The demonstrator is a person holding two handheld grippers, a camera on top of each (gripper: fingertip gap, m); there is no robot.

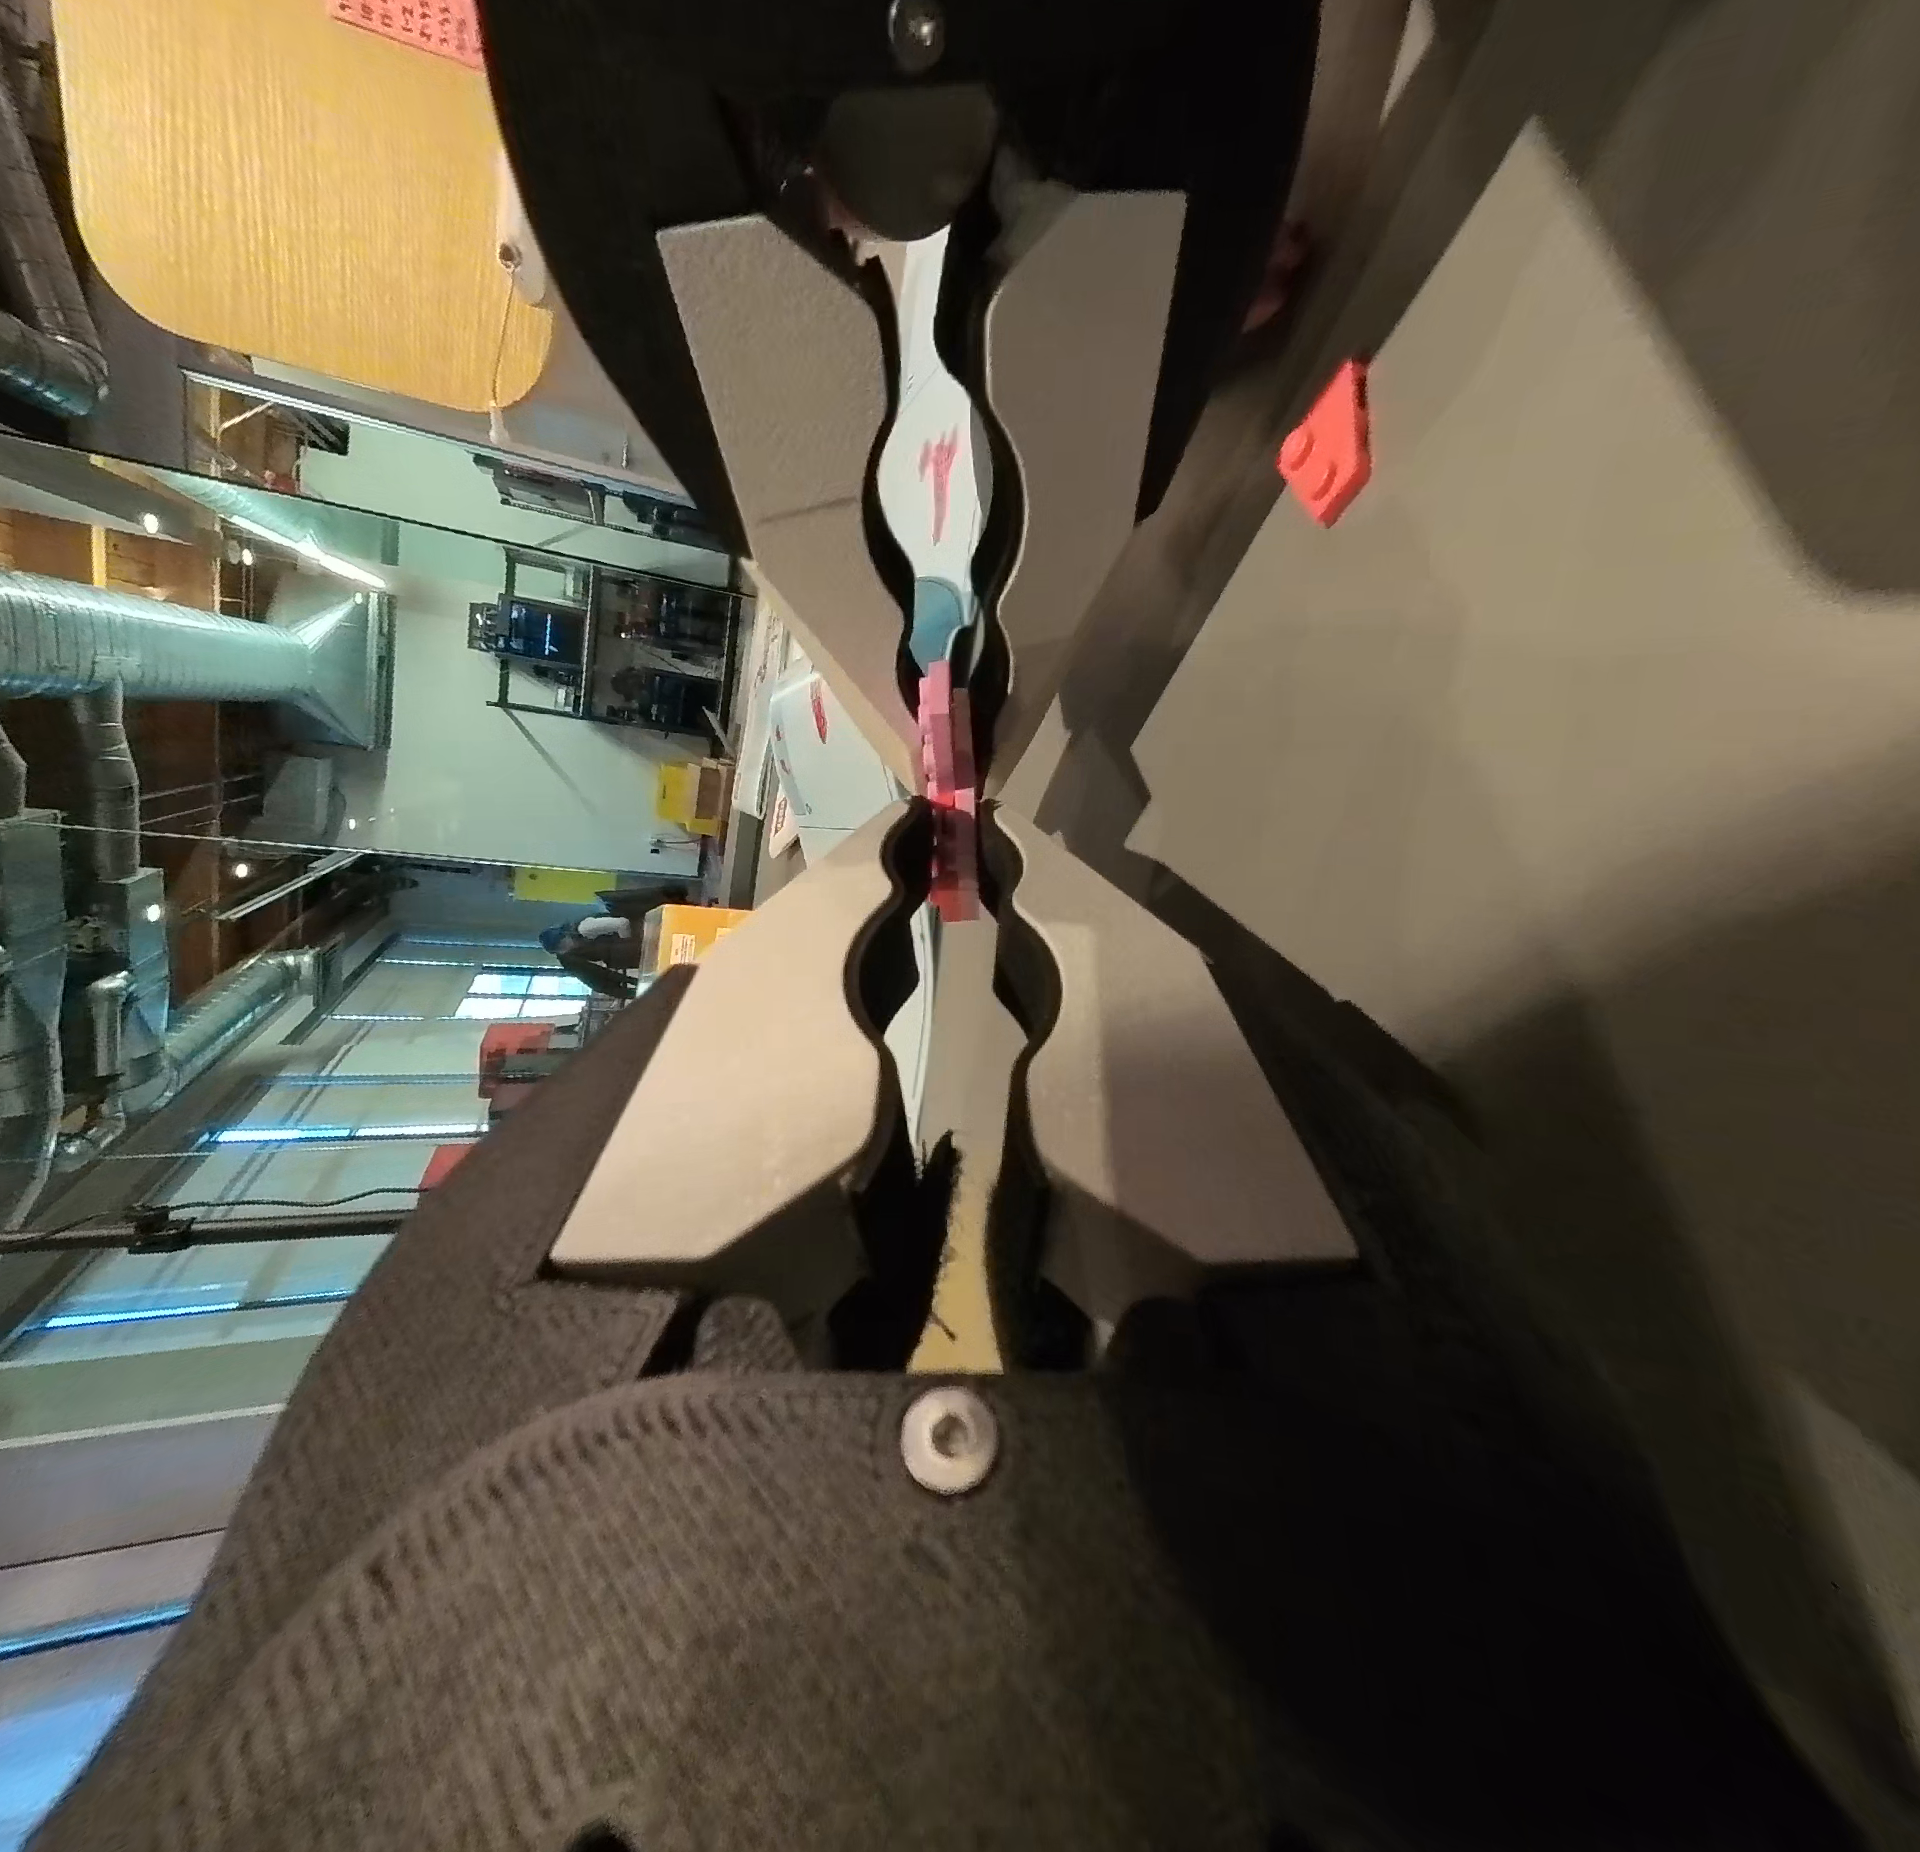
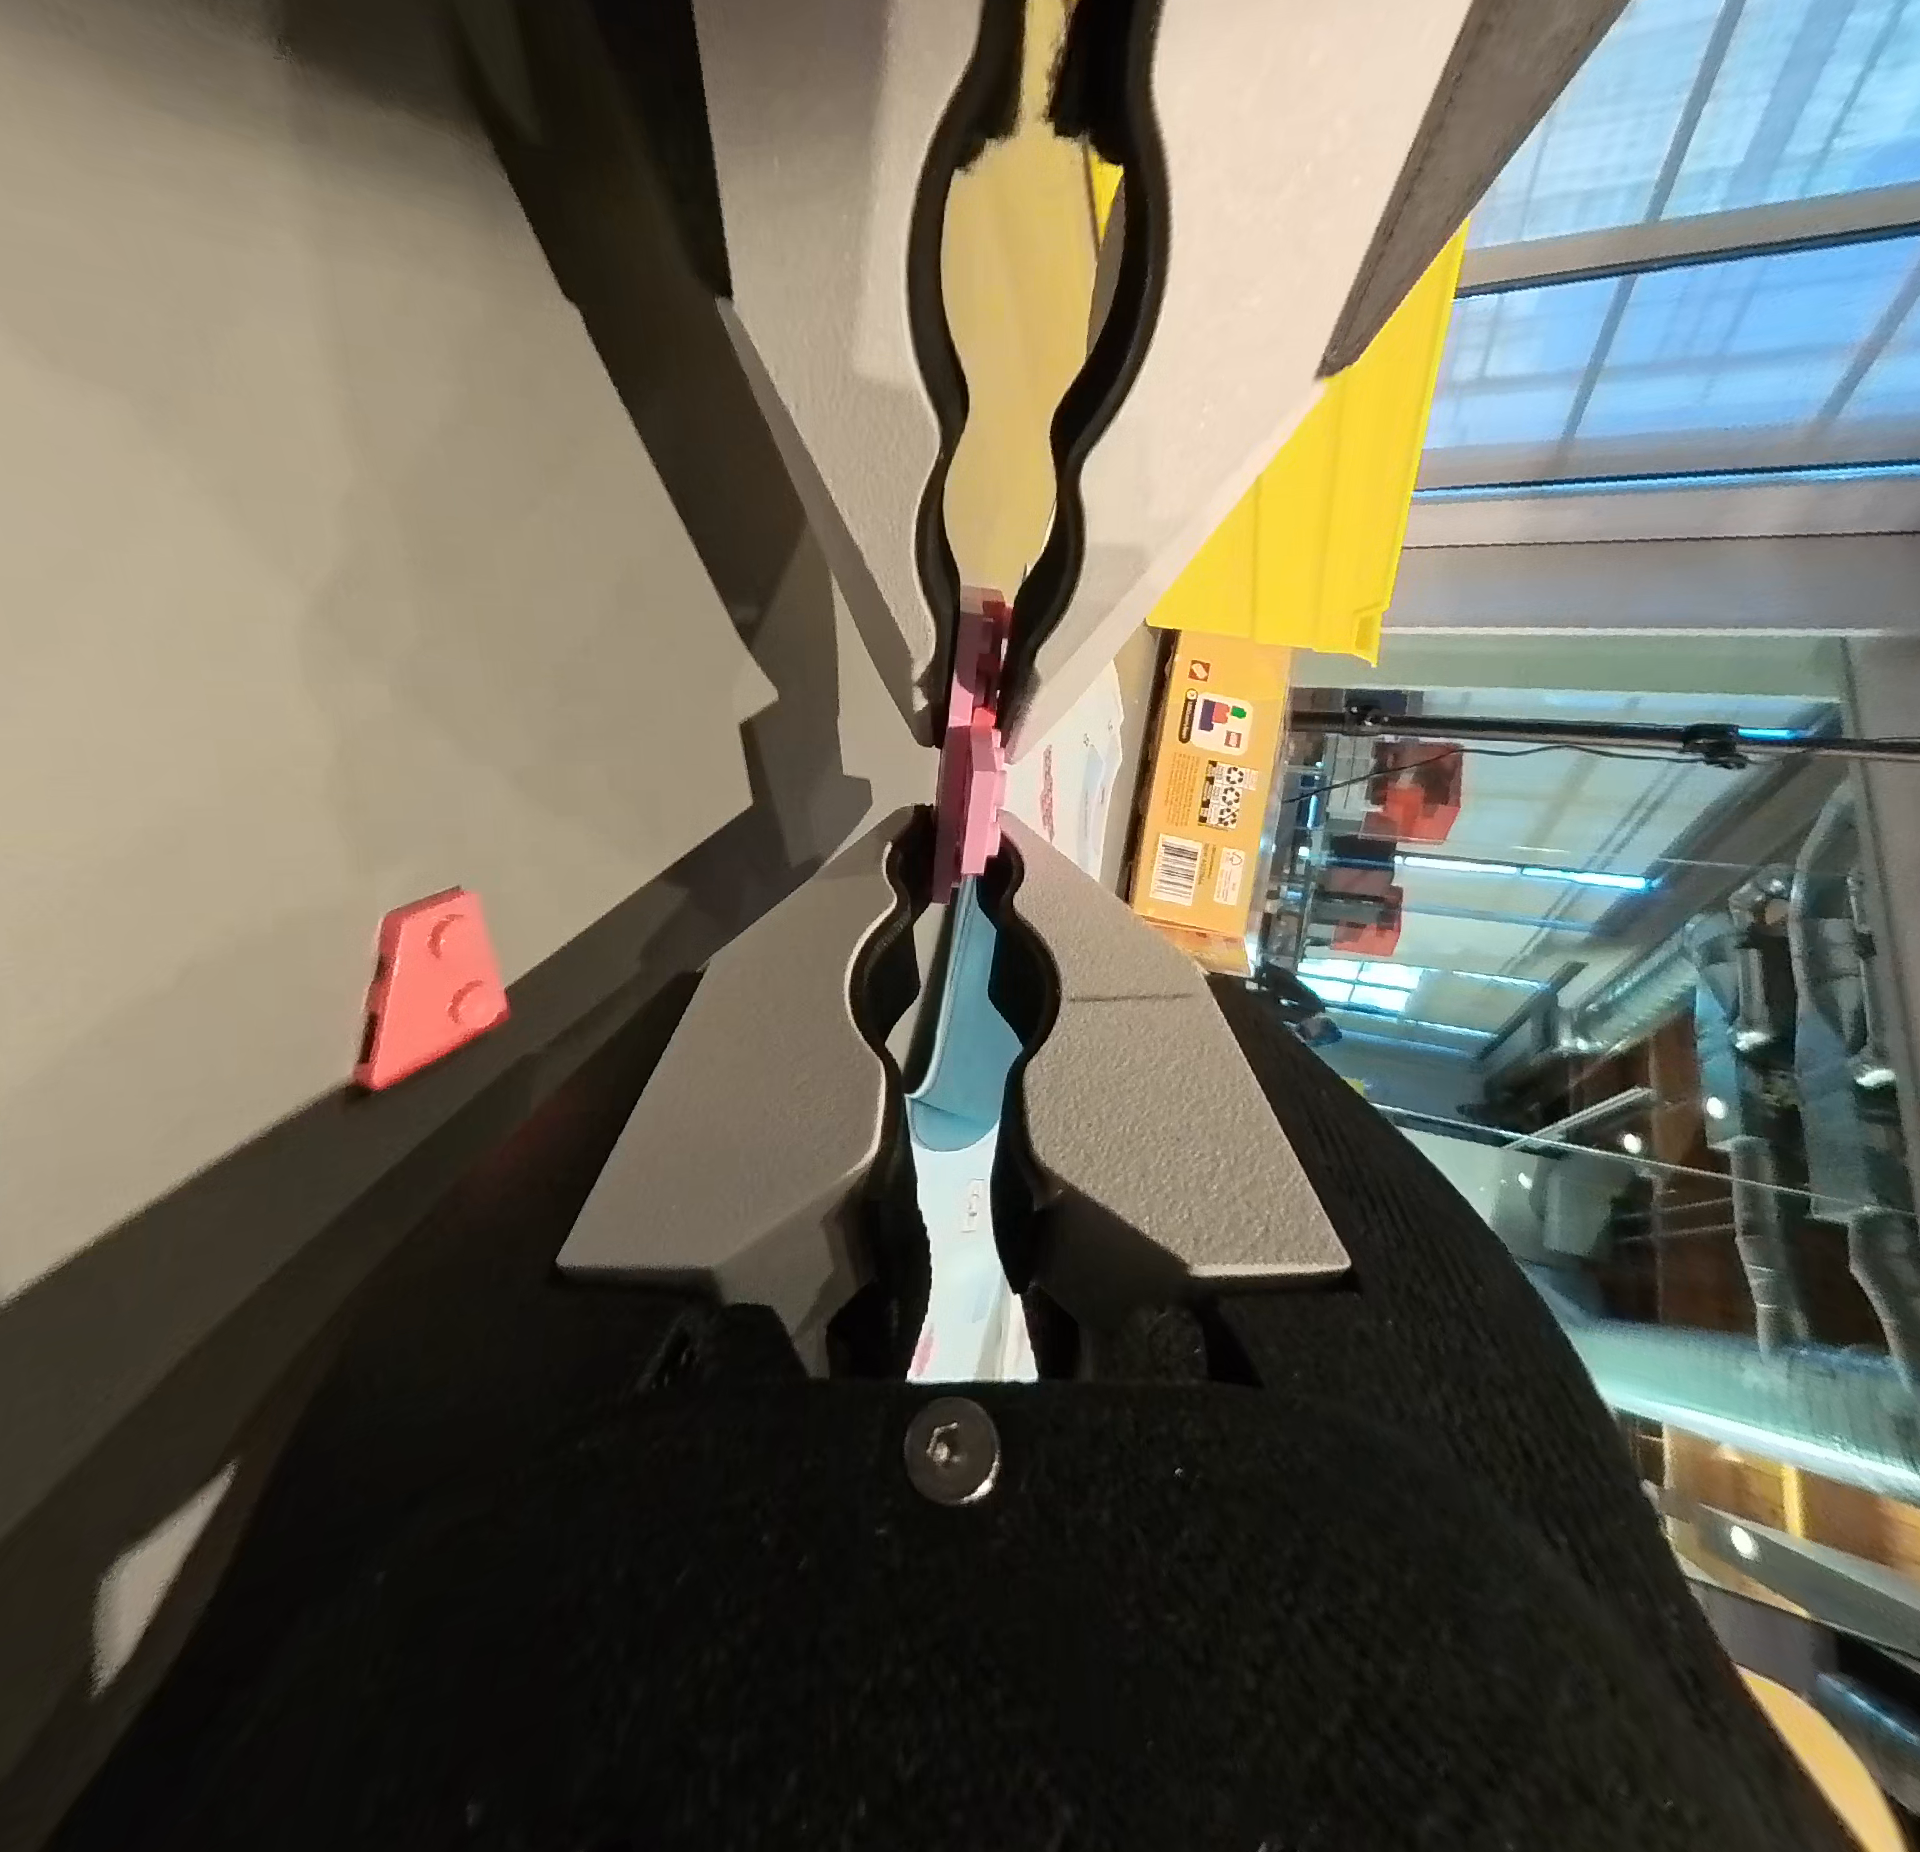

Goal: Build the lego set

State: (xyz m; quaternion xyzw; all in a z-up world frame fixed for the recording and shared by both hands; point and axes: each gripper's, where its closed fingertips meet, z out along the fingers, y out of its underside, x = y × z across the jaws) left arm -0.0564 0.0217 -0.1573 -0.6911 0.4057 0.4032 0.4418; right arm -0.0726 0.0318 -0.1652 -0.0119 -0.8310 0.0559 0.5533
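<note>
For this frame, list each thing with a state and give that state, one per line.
Left gripper: shut on the pink lego plates, tip to tip with the other gripper.
Right gripper: shut on the pink lego plates.
Pink lego plates: held off the table between both grippers.
Red wedge-shaped lego plate: lying loose on the grey table, studs up.

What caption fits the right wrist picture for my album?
Two grippers, right gripper and left gripper, pinch pink lego pieces tip to tip.
</note>
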